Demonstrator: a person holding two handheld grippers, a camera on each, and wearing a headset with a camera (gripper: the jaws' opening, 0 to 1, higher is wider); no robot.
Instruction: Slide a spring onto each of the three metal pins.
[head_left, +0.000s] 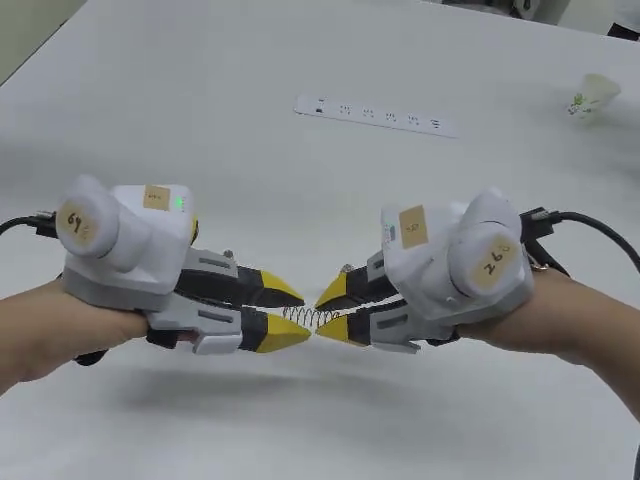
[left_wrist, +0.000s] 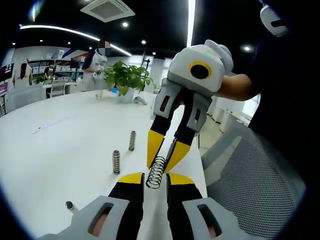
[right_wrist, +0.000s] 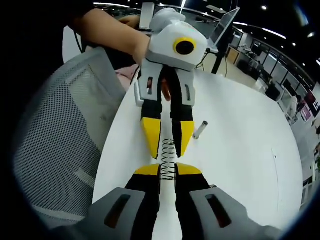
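While the left hand-held gripper (head_left: 298, 314) and the right hand-held gripper (head_left: 322, 316) meet tip to tip just above the white bench (head_left: 200, 60), a small wire spring (head_left: 308, 318) lies level between them, one end inside each pair of yellow-tipped jaws; in the right gripper view that gripper's own jaws sit tight against both sides of the coil, pinching it; in the left gripper view the left jaws stand narrowly apart around the other end, and I cannot tell whether they press it or merely flank it. A hand grasps each tool from behind, the cables trailing outward; in the left gripper view two upright springs (left_wrist: 116, 161) stand near each other on the bench beyond the jaws, well apart from the held one; whether a pin runs through them is too small to tell. In the right gripper view a bare metal pin (right_wrist: 200, 129) stands on the bench just beside the left tool's tips; a white power strip (head_left: 375, 115) lies farther back; a grey mesh chair (right_wrist: 55, 135) sits at the bench edge.
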